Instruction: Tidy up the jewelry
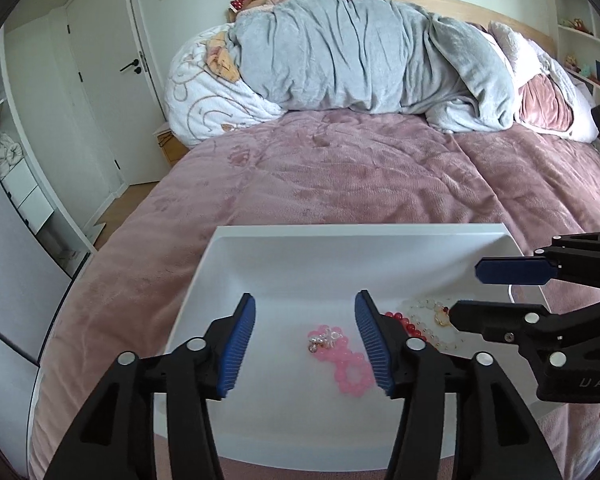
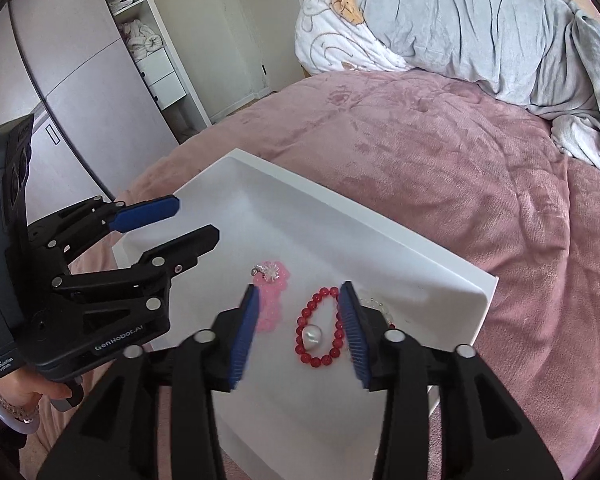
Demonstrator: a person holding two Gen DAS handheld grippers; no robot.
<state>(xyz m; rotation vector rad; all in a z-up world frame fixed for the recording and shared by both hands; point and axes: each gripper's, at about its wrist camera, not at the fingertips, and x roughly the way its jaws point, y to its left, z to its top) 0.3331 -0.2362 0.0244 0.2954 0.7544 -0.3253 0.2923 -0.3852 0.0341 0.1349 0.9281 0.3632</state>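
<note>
Bed with mauve plush cover carried shallow white rectangular tray, crumpled grey fleece blanket, white patterned quilt.

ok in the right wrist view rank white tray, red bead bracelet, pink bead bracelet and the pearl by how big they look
1. white tray
2. red bead bracelet
3. pink bead bracelet, partly hidden by the gripper, so unsure against the red one
4. pearl

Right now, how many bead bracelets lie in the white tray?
3. The pink bracelet lies mid-tray under the left claw. The red bracelet lies under the right claw. The pale bracelet lies beside the red one. Others may be hidden.
</note>
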